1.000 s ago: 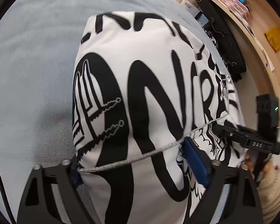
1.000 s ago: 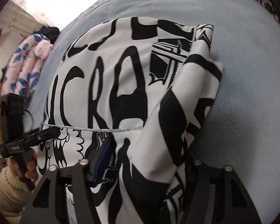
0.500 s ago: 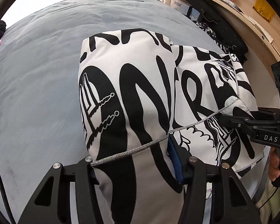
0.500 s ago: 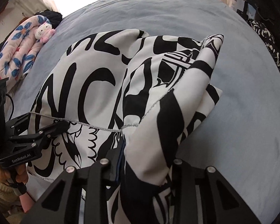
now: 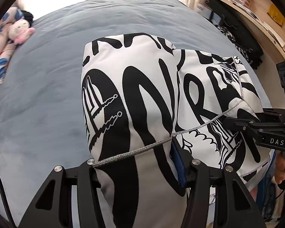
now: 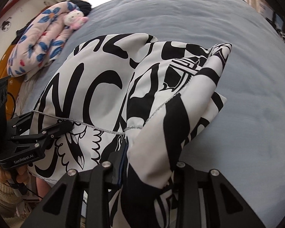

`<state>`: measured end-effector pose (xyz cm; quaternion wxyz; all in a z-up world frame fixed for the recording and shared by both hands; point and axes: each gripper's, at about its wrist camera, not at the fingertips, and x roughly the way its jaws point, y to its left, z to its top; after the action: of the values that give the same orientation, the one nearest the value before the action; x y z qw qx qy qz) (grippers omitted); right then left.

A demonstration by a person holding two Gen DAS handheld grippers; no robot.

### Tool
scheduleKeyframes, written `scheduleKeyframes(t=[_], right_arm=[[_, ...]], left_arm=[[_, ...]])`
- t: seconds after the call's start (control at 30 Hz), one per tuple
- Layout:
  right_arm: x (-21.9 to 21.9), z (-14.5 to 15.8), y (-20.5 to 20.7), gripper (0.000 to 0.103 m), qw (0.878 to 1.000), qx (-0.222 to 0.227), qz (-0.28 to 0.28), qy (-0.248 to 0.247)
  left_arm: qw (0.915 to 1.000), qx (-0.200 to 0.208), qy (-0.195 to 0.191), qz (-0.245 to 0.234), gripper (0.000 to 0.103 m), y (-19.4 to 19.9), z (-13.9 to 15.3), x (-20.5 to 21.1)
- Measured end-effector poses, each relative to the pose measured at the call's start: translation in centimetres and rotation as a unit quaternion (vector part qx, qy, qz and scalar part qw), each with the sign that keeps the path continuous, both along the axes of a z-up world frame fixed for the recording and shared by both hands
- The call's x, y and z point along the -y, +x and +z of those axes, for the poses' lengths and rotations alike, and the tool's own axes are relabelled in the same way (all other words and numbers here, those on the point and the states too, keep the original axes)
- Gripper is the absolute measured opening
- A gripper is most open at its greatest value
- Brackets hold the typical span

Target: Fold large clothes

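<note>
A large white garment (image 5: 142,98) printed with heavy black lettering lies partly folded on a grey-blue bed (image 5: 47,76), its bulk spread across the middle of the bed and reaching toward the near edge, where both grippers lift its silver-stitched hem clear of the cover. The left gripper (image 5: 140,163) has its jaws partway closed onto a broad bunch of that hem, the cloth filling the gap between its two black fingers, a blue pad (image 5: 177,163) showing on the inner face of one. The right gripper (image 6: 142,163) is closed narrower, pinching a thicker, doubled fold of the same garment (image 6: 104,95) that drapes over its fingers. Each gripper also shows in the other's view: the right one (image 5: 228,122) beside the near right corner of the cloth, a hand (image 5: 281,169) below it on the handle; the left one (image 6: 53,121) at the near left, gripped by a hand (image 6: 20,174) in a cream knitted sleeve (image 6: 1,193). At the far left corner of the bed rests a folded flowered blanket (image 6: 38,43) with a small pink and white plush toy (image 6: 75,19) lying against it. A wooden shelf (image 5: 256,17) runs along the wall past the bed's right edge.
</note>
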<state>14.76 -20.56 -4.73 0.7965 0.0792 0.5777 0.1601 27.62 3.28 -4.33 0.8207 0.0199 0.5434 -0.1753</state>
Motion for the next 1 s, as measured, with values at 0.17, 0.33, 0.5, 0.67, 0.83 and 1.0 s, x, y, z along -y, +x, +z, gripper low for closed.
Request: scheduleKeyframes(t=[0.17,0.33,0.5,0.67,0.83,1.0], right_arm=[[-6.0,0.1,2.6,0.030,1.000,0.013,0.017,0.021],[-10.7,-0.2,8.3,0.030,0.999,0.035,0.017,0.032],[-14.5,-1.0,15.8,0.030,0.998,0.050,0.004,0.047],[-18.7,-1.2,22.7,0.030,0.996,0.067,-0.003,0.057],[-21.1,-2.5,28.5,0.030,0.993,0.088,-0.021,0.070],[-22.0,-7.2,32.4,0.032,0.993,0.066,-0.039,0.091]], left_arm=[[0.9998,0.007,0.008,0.016,0.052,0.5,-0.5,-0.1],[0.9991,0.025,0.015,0.030,0.052,0.4,-0.4,0.0],[0.9977,0.051,0.025,0.036,0.052,0.7,-0.4,0.9],[0.9962,0.071,0.024,0.043,0.053,6.6,-1.5,-3.5],[0.9945,0.087,0.029,0.051,0.053,14.0,-3.3,-7.1],[0.9956,0.062,0.030,0.063,0.062,20.2,-8.0,-10.7]])
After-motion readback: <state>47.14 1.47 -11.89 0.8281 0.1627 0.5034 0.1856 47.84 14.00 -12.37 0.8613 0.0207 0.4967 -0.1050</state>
